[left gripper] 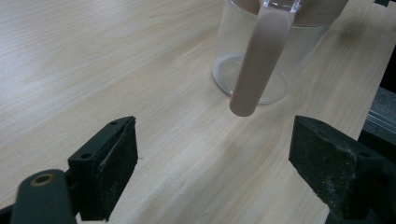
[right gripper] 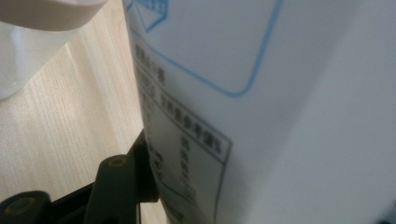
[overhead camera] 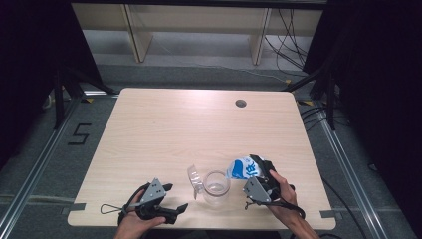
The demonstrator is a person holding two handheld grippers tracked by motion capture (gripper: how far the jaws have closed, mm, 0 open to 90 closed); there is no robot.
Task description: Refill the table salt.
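Gripping the blue-and-white pouch (overhead camera: 243,168), the right tool (overhead camera: 260,175) is clamped on it and tilting it toward the clear glass pitcher (overhead camera: 215,188) near the desk's (overhead camera: 199,124) front edge. Left tool (overhead camera: 170,198) is idling beside the pitcher, jaws apart, holding nothing. Risk: pouch mouth looks off the rim, so contents could be spilling onto the desk; unbraced pitcher may tip.

A pale wood desk (overhead camera: 164,129) stands on grey floor (overhead camera: 209,74); behind it, light shelf legs (overhead camera: 138,35) and black cables (overhead camera: 291,47).
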